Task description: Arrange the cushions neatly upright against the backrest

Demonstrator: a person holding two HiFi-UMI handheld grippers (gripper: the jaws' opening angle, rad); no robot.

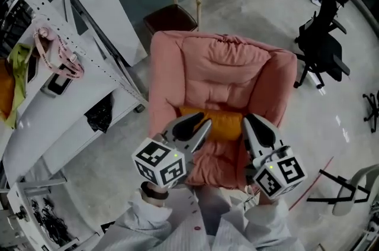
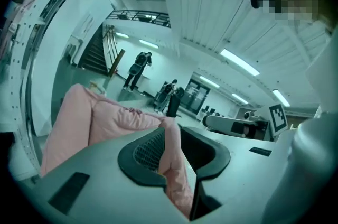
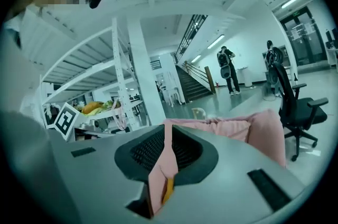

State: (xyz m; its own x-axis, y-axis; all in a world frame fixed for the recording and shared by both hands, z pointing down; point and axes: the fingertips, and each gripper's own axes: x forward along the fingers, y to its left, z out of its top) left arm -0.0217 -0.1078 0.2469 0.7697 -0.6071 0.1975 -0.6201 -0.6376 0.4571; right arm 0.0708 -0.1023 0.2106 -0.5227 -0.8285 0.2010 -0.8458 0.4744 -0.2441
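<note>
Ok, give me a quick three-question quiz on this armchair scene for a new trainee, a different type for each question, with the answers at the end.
1. True or false: the left claw and the right claw are both empty.
2. Multiple choice: what colour is the cushion seen between them in the head view? A) orange B) blue C) green
3. Short answer: what piece of furniture do the cushions sit on?
Key: 1 false, each is shut on the pink cushion; 2 A; 3 a pink armchair.
</note>
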